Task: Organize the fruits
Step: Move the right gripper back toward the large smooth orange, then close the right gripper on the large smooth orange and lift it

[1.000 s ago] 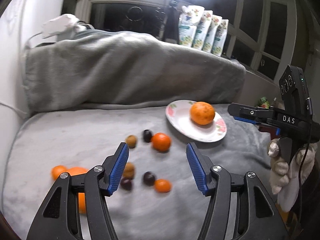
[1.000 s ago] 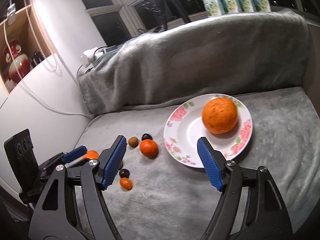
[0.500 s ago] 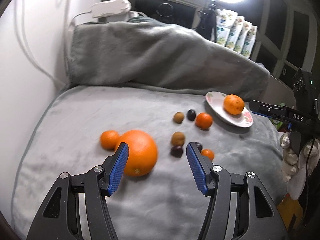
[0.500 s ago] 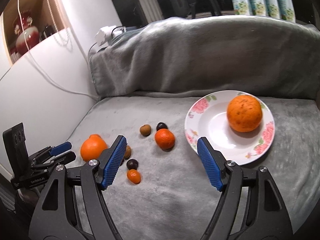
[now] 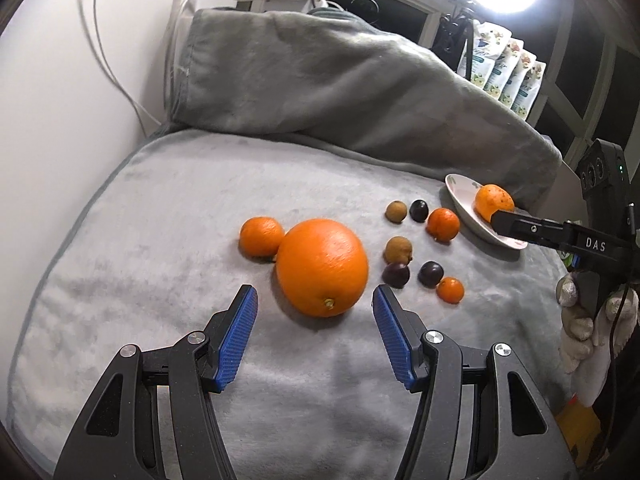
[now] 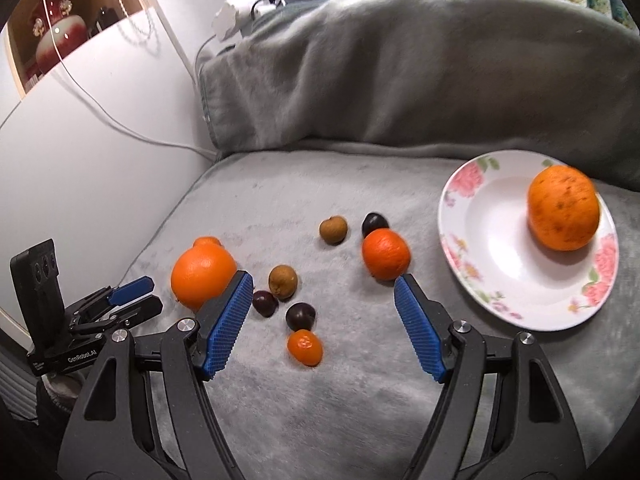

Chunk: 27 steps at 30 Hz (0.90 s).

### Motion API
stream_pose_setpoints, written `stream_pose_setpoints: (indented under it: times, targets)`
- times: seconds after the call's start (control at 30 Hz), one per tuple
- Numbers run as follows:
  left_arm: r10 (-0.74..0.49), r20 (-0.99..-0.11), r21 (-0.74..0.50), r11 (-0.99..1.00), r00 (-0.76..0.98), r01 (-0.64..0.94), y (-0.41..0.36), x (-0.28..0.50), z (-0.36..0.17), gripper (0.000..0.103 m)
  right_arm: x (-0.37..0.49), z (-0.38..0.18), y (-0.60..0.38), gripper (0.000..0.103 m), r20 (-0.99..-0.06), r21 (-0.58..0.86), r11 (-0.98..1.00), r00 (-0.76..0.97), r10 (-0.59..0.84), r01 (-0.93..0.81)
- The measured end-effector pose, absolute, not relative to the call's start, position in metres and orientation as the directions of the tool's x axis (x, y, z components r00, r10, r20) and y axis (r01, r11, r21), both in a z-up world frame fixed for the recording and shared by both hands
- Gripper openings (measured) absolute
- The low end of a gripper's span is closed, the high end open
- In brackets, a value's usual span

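Your left gripper (image 5: pixel 314 308) has its fingers spread wide, just in front of the big orange (image 5: pixel 322 267) on the gray blanket (image 5: pixel 160 208). The fingers do not touch it. A small orange (image 5: pixel 261 236) sits right against the big one.

Your right gripper (image 6: pixel 322 296) has its fingers spread wide too, and it holds nothing. Below it lie two brown fruits, three dark ones and a tiny orange (image 6: pixel 305 347); they look like plums, but it is hard to tell. The flowered plate (image 6: pixel 492 240) holds one spotted orange (image 6: pixel 563 213).
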<state>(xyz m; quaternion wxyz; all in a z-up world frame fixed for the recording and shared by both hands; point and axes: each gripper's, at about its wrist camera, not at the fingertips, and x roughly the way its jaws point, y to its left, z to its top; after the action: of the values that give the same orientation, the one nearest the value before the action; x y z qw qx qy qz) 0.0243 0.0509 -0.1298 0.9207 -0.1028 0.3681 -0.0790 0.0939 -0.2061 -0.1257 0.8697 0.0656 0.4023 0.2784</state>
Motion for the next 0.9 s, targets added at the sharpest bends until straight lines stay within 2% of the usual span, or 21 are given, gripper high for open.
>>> stream_pose_setpoints:
  times: [0.37, 0.9]
  targets:
    - [-0.25, -0.688, -0.28, 0.957, 0.681, 0.069, 0.054, 0.033, -0.148, 0.06, 0.105, -0.13, -0.167, 0.076, -0.687, 0.342, 0.796, 0.445, 0.574, -0.499]
    - [-0.327, -0.679, -0.365, 0.927, 0.657, 0.084, 0.059, 0.043, -0.156, 0.06, 0.123, -0.145, -0.085, 0.076, -0.722, 0.392, 0.689, 0.261, 0.641, -0.61]
